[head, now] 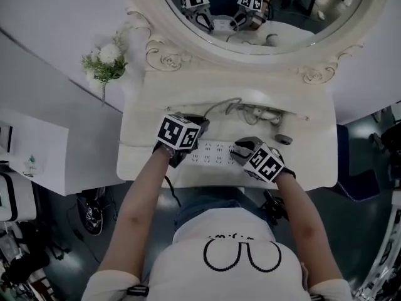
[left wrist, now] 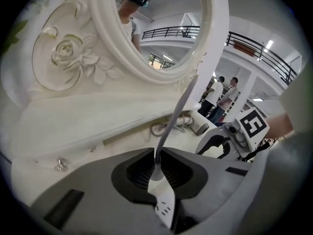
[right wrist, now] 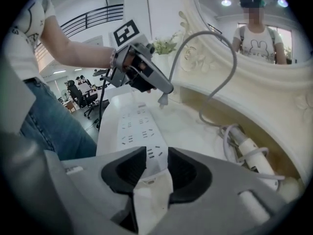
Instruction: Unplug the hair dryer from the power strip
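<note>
The white power strip lies along the front of the vanity top. My left gripper is shut on the hair dryer's plug, which hangs clear above the strip's far end with its prongs bare. The grey cord arcs from the plug back to the white hair dryer, which lies under the mirror. In the left gripper view the cord runs straight into the closed jaws. My right gripper stands over the strip's near end, jaws partly apart, with the strip showing in the gap.
The cream vanity table has an oval mirror behind it with a carved frame. A bunch of white flowers sits at the back left. A small dark round object lies right of the hair dryer. The table's front edge is just behind the strip.
</note>
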Tool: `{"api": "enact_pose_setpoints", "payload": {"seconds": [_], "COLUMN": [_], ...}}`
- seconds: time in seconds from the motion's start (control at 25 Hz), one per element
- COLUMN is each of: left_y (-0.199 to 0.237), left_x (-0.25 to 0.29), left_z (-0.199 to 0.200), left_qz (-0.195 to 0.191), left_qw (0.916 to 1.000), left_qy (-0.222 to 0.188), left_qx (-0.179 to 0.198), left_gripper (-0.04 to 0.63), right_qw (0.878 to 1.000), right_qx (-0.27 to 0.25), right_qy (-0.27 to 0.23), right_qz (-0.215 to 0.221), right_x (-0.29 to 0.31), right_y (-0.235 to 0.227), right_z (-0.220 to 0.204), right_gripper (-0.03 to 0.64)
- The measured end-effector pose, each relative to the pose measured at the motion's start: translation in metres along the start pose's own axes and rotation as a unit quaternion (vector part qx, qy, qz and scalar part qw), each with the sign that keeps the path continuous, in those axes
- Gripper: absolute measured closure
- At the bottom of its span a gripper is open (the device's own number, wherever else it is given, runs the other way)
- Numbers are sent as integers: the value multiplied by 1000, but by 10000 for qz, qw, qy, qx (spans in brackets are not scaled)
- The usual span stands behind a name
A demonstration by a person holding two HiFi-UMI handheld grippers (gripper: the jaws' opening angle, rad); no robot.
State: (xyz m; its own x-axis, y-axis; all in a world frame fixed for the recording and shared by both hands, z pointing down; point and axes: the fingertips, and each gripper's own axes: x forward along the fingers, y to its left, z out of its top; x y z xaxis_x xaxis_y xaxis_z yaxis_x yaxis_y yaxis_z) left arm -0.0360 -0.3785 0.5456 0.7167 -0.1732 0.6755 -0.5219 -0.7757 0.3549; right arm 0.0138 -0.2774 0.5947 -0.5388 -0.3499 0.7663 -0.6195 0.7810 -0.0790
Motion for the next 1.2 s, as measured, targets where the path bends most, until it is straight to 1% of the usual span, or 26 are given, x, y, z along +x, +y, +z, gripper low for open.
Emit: {"api": "enact_pose_setpoints", "payload": {"seconds": [0.12,0.2,0.28,0.4,0.48,0.56,0.64,0.76,0.92,1.0,1.04,1.12,1.2], "left_y": [22,39,59,87,100,105,109,112,113,108,104,96,87], "left_x": [2,-4,-12,-30,-40,-47,-54,-65,-79,-84,-85,-88,-90], "left_z": [-24,-37,-45,-52,-54,-58,-63,-76,-92,-103,-108,-115,-122], "left_qz": [-31,45,229,688,896,931,946,1067,1314,1427,1478,1591,1724], "left_qw": [9993,9977,9956,9924,9910,9917,9930,9935,9906,9883,9872,9854,9833], "left_qy": [148,101,11,-123,-173,-157,-71,115,373,523,574,598,575], "left_qx": [-353,-672,-914,-1017,-979,-868,-703,-389,-28,104,144,135,93], "left_gripper": [555,555,554,551,540,503,467,451,451,451,451,451,442], "right_qw": [10000,9999,9997,9994,9992,9989,9983,9980,9982,9978,9972,9965,9955], "right_qx": [87,135,217,273,270,314,416,447,218,-58,-202,-339,-252], "right_qy": [9,40,68,124,159,155,124,122,172,267,285,136,-215], "right_qz": [-44,-72,-115,-173,-237,-316,-381,-429,-529,-607,-656,-756,-884], "right_x": [-1,-1,0,1,2,2,2,2,0,-2,-4,-12,-28], "right_y": [-1,-2,-5,-8,-7,-8,-9,-9,-7,-2,-1,0,2], "right_z": [0,-1,0,1,1,1,1,1,2,-3,-5,-3,6], "right_gripper": [489,500,519,534,534,534,535,541,552,617,618,618,618]}}
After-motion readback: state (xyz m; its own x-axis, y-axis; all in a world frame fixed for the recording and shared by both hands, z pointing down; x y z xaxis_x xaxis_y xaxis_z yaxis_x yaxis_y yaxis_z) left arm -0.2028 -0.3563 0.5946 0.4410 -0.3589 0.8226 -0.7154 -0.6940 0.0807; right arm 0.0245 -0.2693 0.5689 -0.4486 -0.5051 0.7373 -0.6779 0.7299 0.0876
